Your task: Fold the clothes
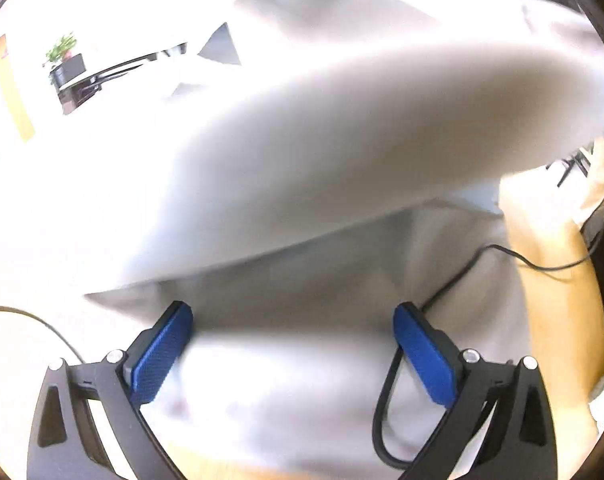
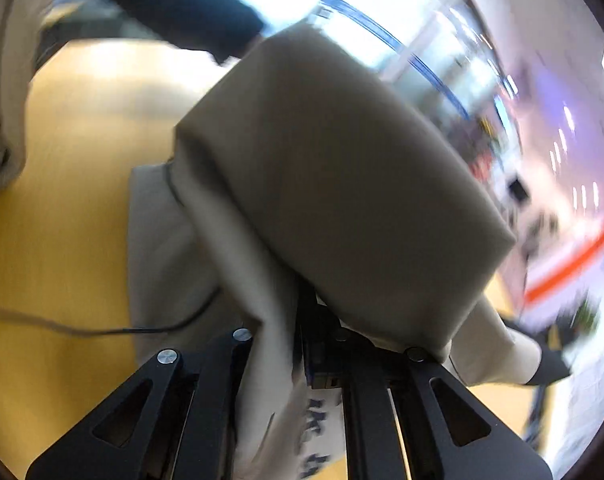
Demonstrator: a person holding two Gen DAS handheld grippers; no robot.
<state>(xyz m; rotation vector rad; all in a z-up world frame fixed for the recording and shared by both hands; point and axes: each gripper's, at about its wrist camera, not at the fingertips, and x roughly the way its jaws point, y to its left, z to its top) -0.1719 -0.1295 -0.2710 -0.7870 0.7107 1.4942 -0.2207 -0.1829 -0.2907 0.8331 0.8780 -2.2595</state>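
A light grey garment [image 1: 341, 168] fills the left wrist view, one blurred fold hanging close to the camera above the rest of it lying on the wooden table [image 1: 573, 320]. My left gripper [image 1: 294, 344] is open, its blue pads [image 1: 162, 354] spread wide over the cloth and holding nothing. In the right wrist view the same grey garment [image 2: 341, 184] drapes over my right gripper [image 2: 298, 344], which is shut on a bunch of the cloth; its fingertips are hidden by fabric. Dark printed lettering [image 2: 317, 420] shows on the cloth near the jaws.
A black cable [image 1: 481, 256] runs over the garment and table; it also crosses the table in the right wrist view [image 2: 102, 330]. More grey cloth [image 2: 2, 100] lies at the table's far left. A potted plant [image 1: 64, 50] and furniture stand in the bright background.
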